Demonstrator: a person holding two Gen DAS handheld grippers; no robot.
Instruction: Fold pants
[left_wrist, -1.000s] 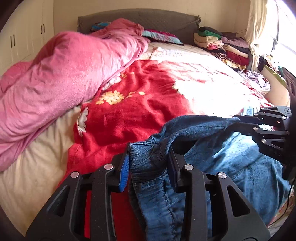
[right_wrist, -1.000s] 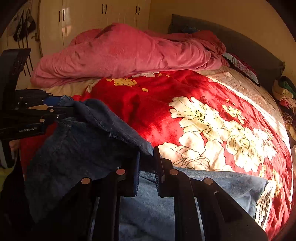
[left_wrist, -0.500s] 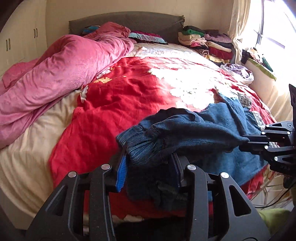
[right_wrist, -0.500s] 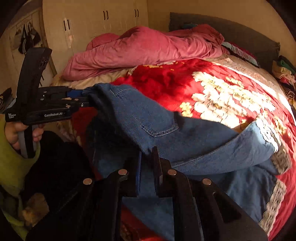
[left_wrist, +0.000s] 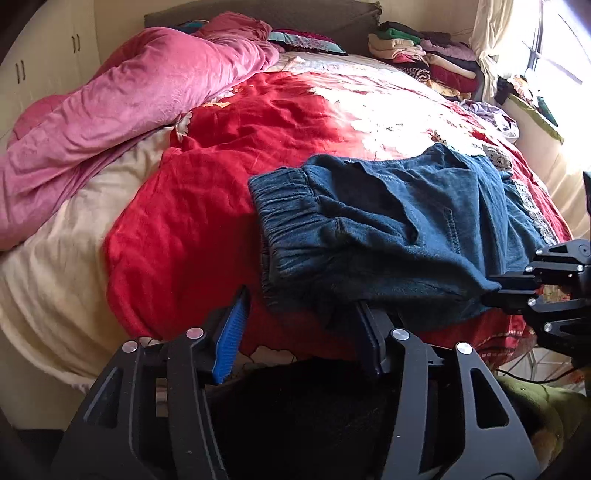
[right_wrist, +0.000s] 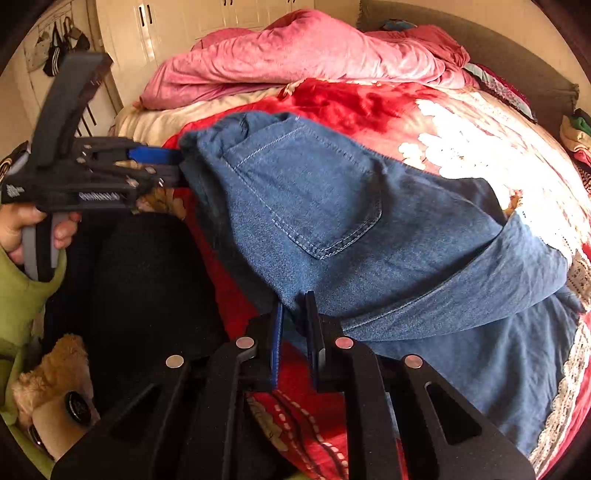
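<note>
Blue denim pants (left_wrist: 388, 229) with an elastic waistband lie folded over on the red floral bedspread (left_wrist: 207, 206), near the bed's front edge. My left gripper (left_wrist: 301, 332) is open, its fingers apart just below the waistband corner and holding nothing. In the right wrist view the pants (right_wrist: 332, 229) show a back pocket on top. My right gripper (right_wrist: 293, 325) is shut on the pants' near edge. The right gripper also shows in the left wrist view (left_wrist: 495, 291), at the pants' right corner. The left gripper shows in the right wrist view (right_wrist: 173, 166) at the waistband.
A pink duvet (left_wrist: 110, 110) is heaped along the bed's left side. Stacked folded clothes (left_wrist: 424, 59) sit at the headboard's right. A window and sill (left_wrist: 535, 103) are at the right. White wardrobes (right_wrist: 166, 33) stand beyond the bed.
Both grippers pulled the pants toward the bed's front edge and laid them down. My left gripper opened and let go of the waistband. The right stays shut on the cloth.
</note>
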